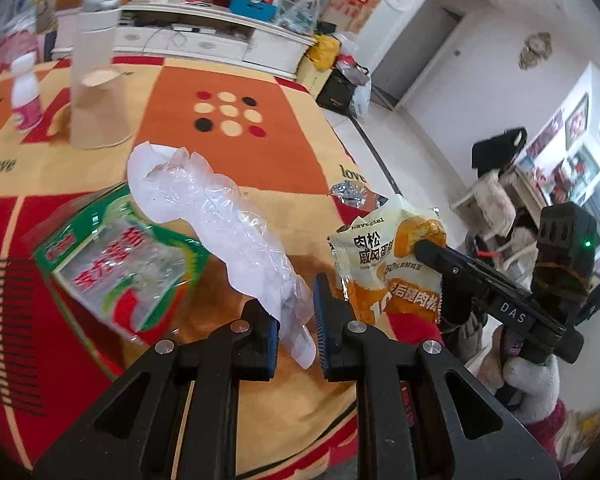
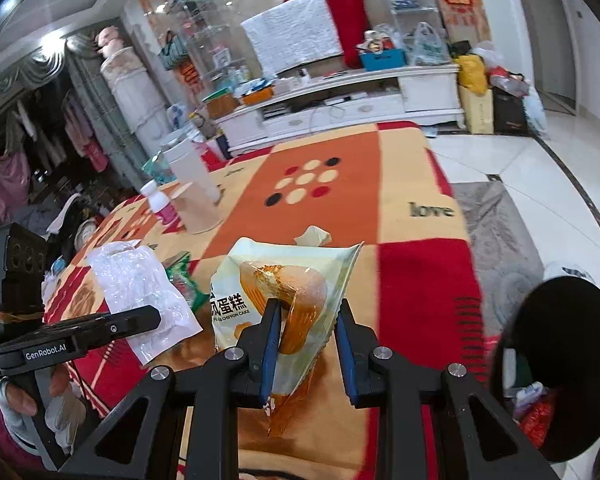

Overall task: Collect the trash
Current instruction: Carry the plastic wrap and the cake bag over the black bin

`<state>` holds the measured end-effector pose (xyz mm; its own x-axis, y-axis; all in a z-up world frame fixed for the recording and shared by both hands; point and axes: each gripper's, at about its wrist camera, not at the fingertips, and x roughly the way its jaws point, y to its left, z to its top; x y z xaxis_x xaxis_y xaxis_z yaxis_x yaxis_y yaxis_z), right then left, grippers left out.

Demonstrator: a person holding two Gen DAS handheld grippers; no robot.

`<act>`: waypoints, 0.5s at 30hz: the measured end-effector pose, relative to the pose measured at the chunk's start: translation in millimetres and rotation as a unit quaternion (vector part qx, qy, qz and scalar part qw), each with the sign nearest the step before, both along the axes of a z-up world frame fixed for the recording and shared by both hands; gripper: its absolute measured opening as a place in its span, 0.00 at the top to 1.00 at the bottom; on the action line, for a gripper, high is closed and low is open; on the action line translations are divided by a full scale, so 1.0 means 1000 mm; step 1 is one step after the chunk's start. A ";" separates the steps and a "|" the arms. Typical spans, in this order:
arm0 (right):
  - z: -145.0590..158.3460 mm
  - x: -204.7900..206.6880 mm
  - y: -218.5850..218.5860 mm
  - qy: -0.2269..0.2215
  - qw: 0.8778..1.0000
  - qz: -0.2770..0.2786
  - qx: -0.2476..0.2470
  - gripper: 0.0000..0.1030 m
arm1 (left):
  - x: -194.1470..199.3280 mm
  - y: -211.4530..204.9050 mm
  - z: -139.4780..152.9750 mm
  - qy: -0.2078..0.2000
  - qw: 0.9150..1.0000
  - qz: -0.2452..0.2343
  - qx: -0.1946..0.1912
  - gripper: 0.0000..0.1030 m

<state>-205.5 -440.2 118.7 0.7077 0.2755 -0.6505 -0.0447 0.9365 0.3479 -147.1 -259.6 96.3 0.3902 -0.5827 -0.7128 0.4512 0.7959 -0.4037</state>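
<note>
two wrappers are up off the tabletop (image 1: pixel 260 92): the left hand-held gripper (image 1: pixel 296 320) is clenched on a crumpled clear plastic bag (image 1: pixel 220 216), the right hand-held gripper (image 2: pixel 308 344) on an orange cake wrapper (image 2: pixel 288 296). a green-edged packet (image 1: pixel 116 264) lies flat just beneath the clear bag. farther back stand an upturned paper cup (image 1: pixel 96 112) and a small pink bottle (image 1: pixel 25 96), near each other. a black round bin (image 2: pixel 556 364) sits at the right, off the table edge.

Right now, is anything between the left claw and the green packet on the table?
Yes. The left claw is shut on a clear plastic wrapper, which sticks out ahead and overlaps the green packet.
</note>
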 end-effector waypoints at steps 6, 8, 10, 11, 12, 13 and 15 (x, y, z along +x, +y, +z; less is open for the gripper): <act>-0.005 -0.014 -0.027 0.003 1.000 -0.028 0.001 0.75 | 0.000 -0.033 -0.003 -0.006 1.000 -0.021 0.020 0.87; -0.006 -0.017 -0.035 0.003 0.999 -0.036 0.002 0.75 | 0.000 -0.043 -0.003 -0.007 0.999 -0.028 0.022 0.87; -0.006 -0.022 -0.044 0.002 0.999 -0.049 0.000 0.75 | -0.001 -0.053 -0.003 -0.007 0.999 -0.036 0.023 0.87; -0.007 -0.023 -0.048 0.002 0.999 -0.053 0.000 0.75 | 0.000 -0.056 -0.003 -0.008 0.999 -0.040 0.023 0.87; -0.007 -0.026 -0.054 0.002 0.998 -0.061 -0.001 0.75 | -0.001 -0.062 -0.003 -0.009 0.999 -0.047 0.024 0.87; -0.008 -0.029 -0.060 0.003 0.998 -0.068 -0.001 0.75 | -0.002 -0.069 -0.002 -0.010 0.998 -0.054 0.024 0.87; -0.010 -0.034 -0.071 0.004 0.997 -0.081 -0.001 0.75 | -0.005 -0.083 -0.002 -0.011 0.997 -0.067 0.023 0.87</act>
<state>-239.3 -510.9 109.2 0.7374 0.1571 -0.6569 0.1099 0.9317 0.3463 -152.0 -342.4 94.2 0.3270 -0.5982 -0.7316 0.5630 0.7451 -0.3576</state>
